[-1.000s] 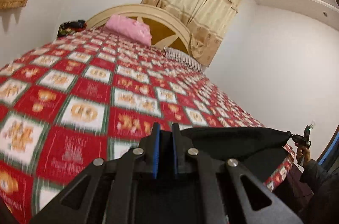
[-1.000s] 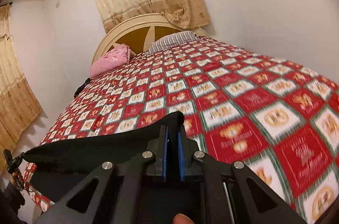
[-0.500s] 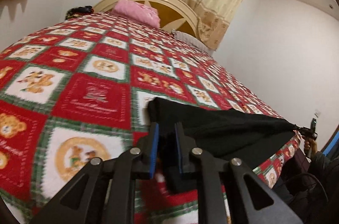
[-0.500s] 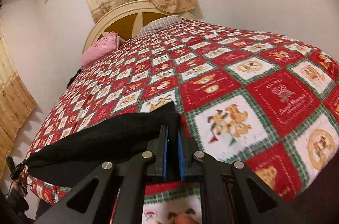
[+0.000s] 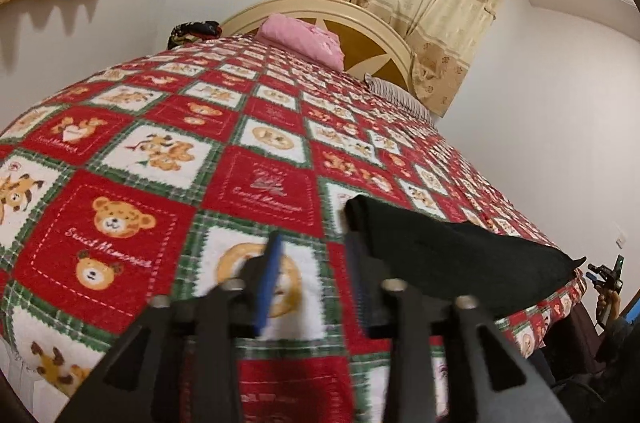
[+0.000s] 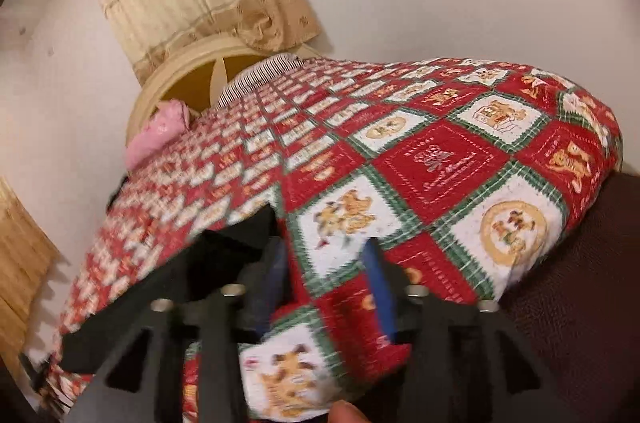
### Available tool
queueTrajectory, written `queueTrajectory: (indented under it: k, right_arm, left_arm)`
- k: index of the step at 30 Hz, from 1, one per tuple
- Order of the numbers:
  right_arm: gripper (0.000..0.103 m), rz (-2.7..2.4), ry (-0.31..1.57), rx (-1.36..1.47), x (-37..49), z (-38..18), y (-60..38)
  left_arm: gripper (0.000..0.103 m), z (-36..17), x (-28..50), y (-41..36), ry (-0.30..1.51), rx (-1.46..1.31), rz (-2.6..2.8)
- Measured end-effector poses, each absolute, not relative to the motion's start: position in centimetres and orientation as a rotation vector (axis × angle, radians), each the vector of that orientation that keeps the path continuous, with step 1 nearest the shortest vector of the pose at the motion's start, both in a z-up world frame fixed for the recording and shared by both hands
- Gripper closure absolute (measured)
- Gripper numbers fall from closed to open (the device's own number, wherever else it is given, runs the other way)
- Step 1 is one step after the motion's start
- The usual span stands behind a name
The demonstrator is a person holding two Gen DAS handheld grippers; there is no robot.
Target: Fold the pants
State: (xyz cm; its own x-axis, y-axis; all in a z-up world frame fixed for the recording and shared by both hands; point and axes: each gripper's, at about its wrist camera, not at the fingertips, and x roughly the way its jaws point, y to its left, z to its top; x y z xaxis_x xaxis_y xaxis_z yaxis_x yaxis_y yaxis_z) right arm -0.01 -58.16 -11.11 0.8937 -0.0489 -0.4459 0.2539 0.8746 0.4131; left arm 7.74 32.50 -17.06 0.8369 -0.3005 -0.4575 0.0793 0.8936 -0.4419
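Note:
The black pants (image 5: pixel 460 255) lie flat across the near edge of the bed, on the red checked bear blanket (image 5: pixel 260 183). My left gripper (image 5: pixel 314 263) hovers low over the blanket with its jaws opening. Only blanket shows between them, and the pants' left corner sits just beside the right finger. In the right wrist view the pants (image 6: pixel 180 283) stretch off to the left. My right gripper (image 6: pixel 326 263) is also opening, with blanket between its blue pads (image 6: pixel 376 279) and the pants' corner just outside the left finger. The right gripper (image 5: pixel 608 275) shows small at the far edge of the left view.
A pink pillow (image 5: pixel 304 39) and a striped pillow (image 5: pixel 396 95) lie by the cream headboard (image 5: pixel 372 19). A dark bundle (image 5: pixel 194 31) sits at the bed's far left corner. The blanket drops over a dark brown bed frame (image 6: pixel 580 263). Curtains hang behind.
Both grippers came down to the bed holding the pants' edge, then their jaws parted and let the fabric go. The pants now rest on the blanket.

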Motion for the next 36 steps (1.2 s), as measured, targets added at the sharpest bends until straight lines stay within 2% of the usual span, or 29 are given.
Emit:
queueTrajectory:
  k: [1,2,5,12,19,27,36]
  right_arm:
    - [0.057,-0.151,0.438,0.486,0.0,-10.8,-57.5]
    - [0.057,-0.143,0.439,0.479,0.2,-10.5,-56.7]
    - [0.057,-0.183,0.491,0.418,1.7,-9.7,-53.1]
    - [0.057,-0.105,0.565,0.491,4.3,-10.2,-47.2]
    - [0.057,0.207,0.726,0.196,10.1,-10.9,-30.4]
    - [0.057,0.572,0.794,-0.143,13.6,-13.3,-11.0]
    - [0.057,0.644,0.9,-0.012,23.6,-13.2,-5.4]
  left_arm:
    - [0.049,-16.7,7.7,31.9,0.538,-0.425,-0.216]
    - [0.045,-16.4,7.7,31.3,0.532,-0.425,-0.224]
    - [0.044,-15.6,7.8,29.4,0.536,-0.404,-0.262]
    - [0.044,-16.5,9.1,26.0,0.643,-0.295,-0.239]
    - [0.044,-18.5,9.7,24.2,0.716,-0.237,-0.191]
    - [0.043,-17.5,8.7,23.1,0.699,-0.178,-0.153]
    - [0.043,-12.0,9.1,18.1,0.542,-0.139,-0.265]
